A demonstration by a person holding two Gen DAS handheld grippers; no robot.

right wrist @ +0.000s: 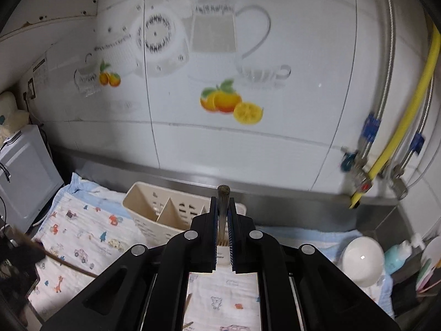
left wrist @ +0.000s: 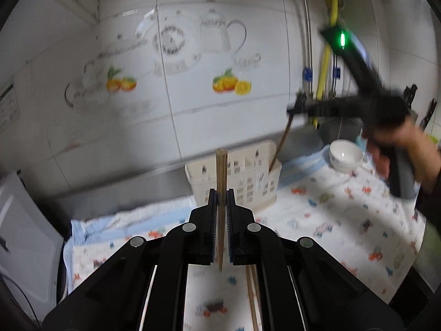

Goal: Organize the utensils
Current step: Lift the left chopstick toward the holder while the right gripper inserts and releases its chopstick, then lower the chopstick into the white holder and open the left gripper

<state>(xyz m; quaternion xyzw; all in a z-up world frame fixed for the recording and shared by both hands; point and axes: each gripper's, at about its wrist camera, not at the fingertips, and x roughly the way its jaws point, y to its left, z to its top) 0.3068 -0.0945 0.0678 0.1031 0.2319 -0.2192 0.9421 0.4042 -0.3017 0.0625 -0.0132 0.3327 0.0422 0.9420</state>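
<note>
My left gripper (left wrist: 221, 195) is shut on a pale wooden chopstick (left wrist: 221, 171) that stands upright between its pads, above the printed cloth (left wrist: 330, 220). Behind it stands a cream utensil caddy (left wrist: 242, 182) with slotted walls. To the upper right, a hand holds my right gripper (left wrist: 293, 109), shut on a dark chopstick (left wrist: 281, 140) whose lower end reaches into the caddy's right compartment. In the right wrist view, the right gripper (right wrist: 222, 202) clamps that dark chopstick (right wrist: 223, 193) right over the caddy (right wrist: 154, 215). More chopsticks (left wrist: 252, 289) lie on the cloth under my left gripper.
A white bowl (left wrist: 346, 155) (right wrist: 363, 259) sits on the cloth to the right of the caddy. A white appliance (right wrist: 24, 176) stands at the left. A bottle (right wrist: 397, 256) and a sink corner are at the far right. Hoses (right wrist: 408, 110) run down the tiled wall.
</note>
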